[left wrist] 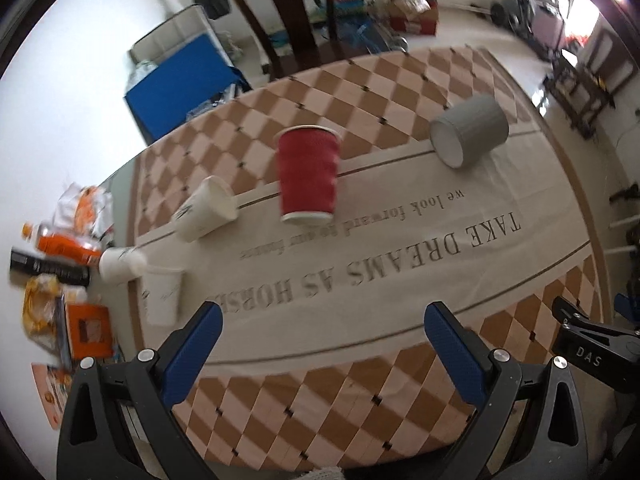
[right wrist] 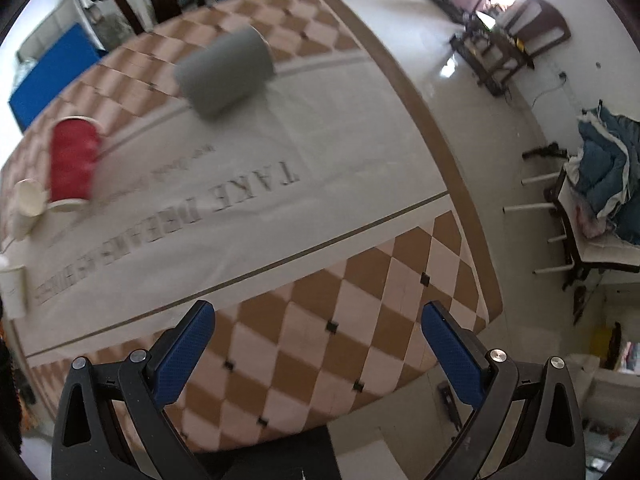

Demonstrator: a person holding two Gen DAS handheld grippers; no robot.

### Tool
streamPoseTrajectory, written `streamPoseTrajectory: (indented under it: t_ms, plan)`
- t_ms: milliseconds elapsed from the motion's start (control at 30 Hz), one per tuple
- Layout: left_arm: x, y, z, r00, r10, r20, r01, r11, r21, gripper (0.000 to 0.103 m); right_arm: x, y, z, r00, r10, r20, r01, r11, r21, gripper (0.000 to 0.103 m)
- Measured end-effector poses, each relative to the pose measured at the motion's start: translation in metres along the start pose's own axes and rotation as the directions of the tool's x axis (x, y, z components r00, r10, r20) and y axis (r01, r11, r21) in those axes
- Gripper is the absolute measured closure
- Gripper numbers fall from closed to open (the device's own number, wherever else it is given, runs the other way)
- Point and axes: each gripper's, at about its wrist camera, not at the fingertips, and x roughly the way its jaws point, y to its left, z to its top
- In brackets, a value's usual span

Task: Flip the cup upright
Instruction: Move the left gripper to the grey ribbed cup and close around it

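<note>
A grey cup lies on its side at the far right of the tablecloth, its white mouth facing me. It also shows in the right wrist view. A red ribbed paper cup stands upright mid-table, also seen in the right wrist view. A white paper cup lies on its side to its left. Another white cup lies on its side at the left edge and one stands upright. My left gripper is open and empty over the near table. My right gripper is open and empty near the table's front right.
Snack packets and an orange bottle crowd the table's left edge. A dark wooden chair stands behind the table, a blue box beside it. The table's right edge drops to a tiled floor. A chair with clothes stands at right.
</note>
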Motion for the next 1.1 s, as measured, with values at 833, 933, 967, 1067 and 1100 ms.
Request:
streamPoseTrajectory:
  t_ms: [833,933,967,1067,1100]
  plan:
    - [0.121,-0.157,0.174,0.999,-0.011,-0.034,0.027,0.868,0.496,0.029,0.132,-0.055,0.156,0.991,-0.06,-0.12,0.059,0.998,-0.012,0.0]
    - [0.129,-0.165,0.18,0.999,-0.008,-0.047,0.032,0.852,0.522,0.029,0.138,-0.056,0.163,0.99,-0.055,-0.129,0.055,0.998,-0.009,0.0]
    - [0.132,-0.167,0.182,0.999,-0.008,-0.053,0.035,0.848,0.529,0.029,0.139,-0.056,0.165,0.99,-0.054,-0.132,0.054,0.999,-0.007,0.0]
    - [0.14,-0.175,0.186,0.998,0.002,-0.062,0.033,0.829,0.559,0.028,0.144,-0.059,0.169,0.989,-0.049,-0.142,0.05,0.999,0.003,0.0]
    - [0.142,-0.177,0.187,0.998,0.006,-0.055,0.027,0.818,0.574,0.028,0.145,-0.061,0.17,0.988,-0.049,-0.144,0.051,0.999,0.007,0.0]
